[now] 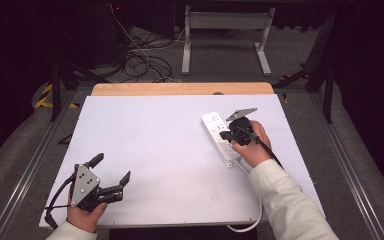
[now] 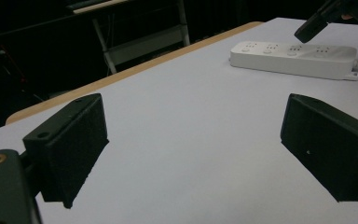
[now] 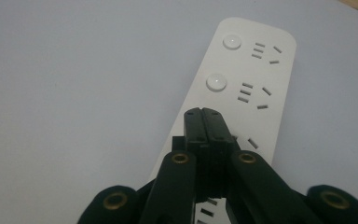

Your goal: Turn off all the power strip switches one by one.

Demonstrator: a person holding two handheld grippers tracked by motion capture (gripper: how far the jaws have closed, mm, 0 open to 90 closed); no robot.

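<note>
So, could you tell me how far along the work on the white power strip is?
Done: the right gripper is shut, its tip over the white plastic power strip. In hand: it seems aimed at a round button. Left: whether any press happened is unclear; the open left gripper waits apart.

One power strip (image 1: pixel 219 134) with four round buttons, two grippers.

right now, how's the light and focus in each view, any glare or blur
High view: white table top evenly lit, surroundings dark, no glare. Left gripper view: near pads soft, power strip fairly sharp. Right gripper view: dim, shut right gripper sharp above the strip, slight vignetting at the corners.
</note>
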